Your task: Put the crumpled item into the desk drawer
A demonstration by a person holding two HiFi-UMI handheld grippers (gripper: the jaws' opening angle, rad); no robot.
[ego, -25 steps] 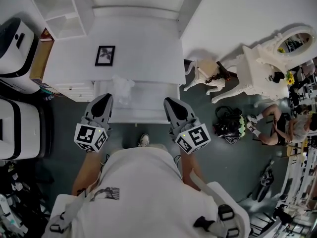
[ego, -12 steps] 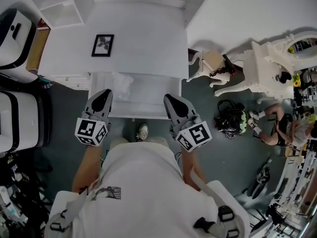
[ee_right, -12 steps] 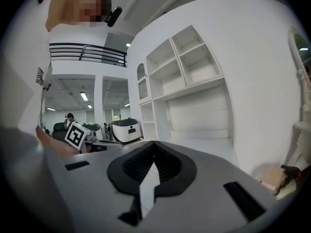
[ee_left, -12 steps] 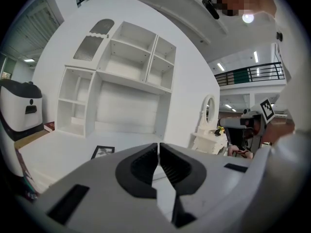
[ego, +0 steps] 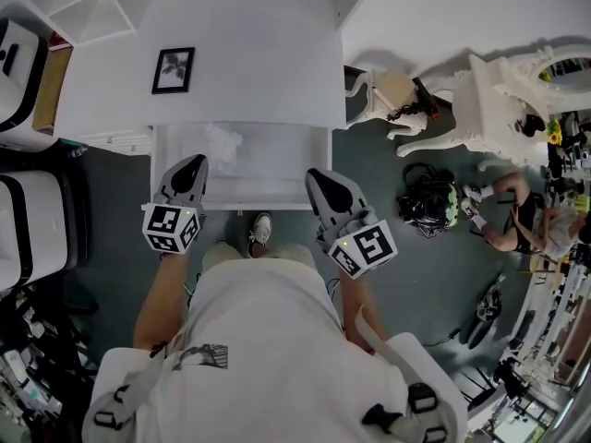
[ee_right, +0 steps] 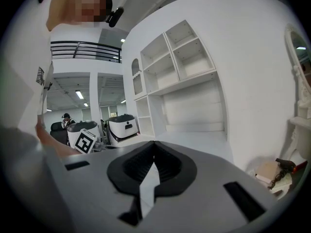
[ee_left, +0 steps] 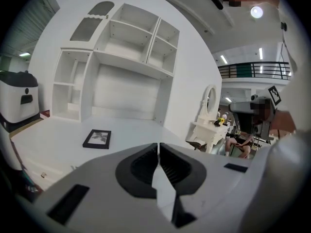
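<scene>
White rectangular desk (ego: 249,53): top is showing smooth, matt, painted-looking.
Crumpled whitish item (ego: 222,144) in white open drawer (ego: 282,160): is looking thin, crinkled, faintly translucent, like plastic film.
Grey left gripper (ego: 191,162) and grey right gripper (ego: 319,175): matt plastic shells are carrying black ribbed pads (ee_left: 136,169).

Crumpled item (ego: 223,142) is white on white in the drawer (ego: 277,160), outline barely readable. Left claw (ego: 192,164) and right claw (ego: 320,175) cover the drawer's front corners. Photo frame (ego: 173,69) print too small. Worktop (ego: 259,53) cut off at top edge.
</scene>
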